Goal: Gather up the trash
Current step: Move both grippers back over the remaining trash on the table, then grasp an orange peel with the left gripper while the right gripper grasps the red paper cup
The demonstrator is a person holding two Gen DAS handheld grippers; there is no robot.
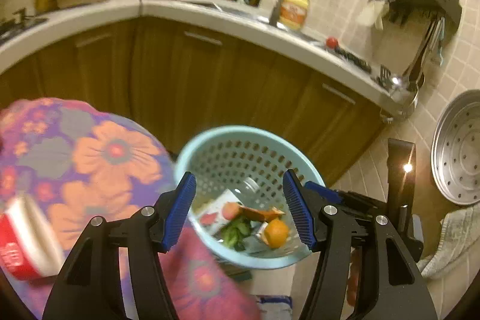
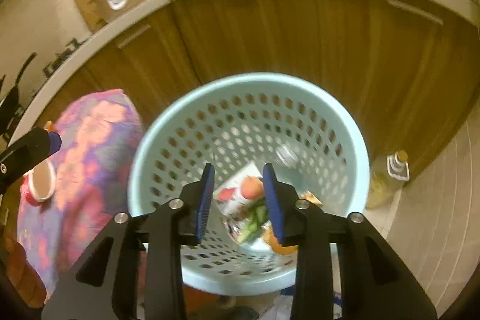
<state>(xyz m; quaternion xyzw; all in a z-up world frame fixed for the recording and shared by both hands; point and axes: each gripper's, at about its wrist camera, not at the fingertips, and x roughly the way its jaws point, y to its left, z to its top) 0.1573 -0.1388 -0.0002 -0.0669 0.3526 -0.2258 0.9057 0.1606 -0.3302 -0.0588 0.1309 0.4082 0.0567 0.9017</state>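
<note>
Hovering apart and empty, both grippers (image 1: 240,212) (image 2: 240,200) overlook round perforated plastic basket (image 2: 150,146).

The left tool (image 1: 238,210) hangs with its jaws wide apart and nothing between them, above a pale blue perforated basket (image 1: 210,140). Inside the basket lie an orange (image 1: 276,233), green scraps (image 1: 237,231) and a printed wrapper (image 1: 214,210). Left of the basket is a floral-clothed table (image 1: 99,158), carrying a red cup (image 1: 21,245).

Pale-blue perforated basket (image 2: 192,116) upright on floor; orange (image 1: 276,233), greens (image 1: 237,231), wrappers (image 2: 237,185) inside.
</note>
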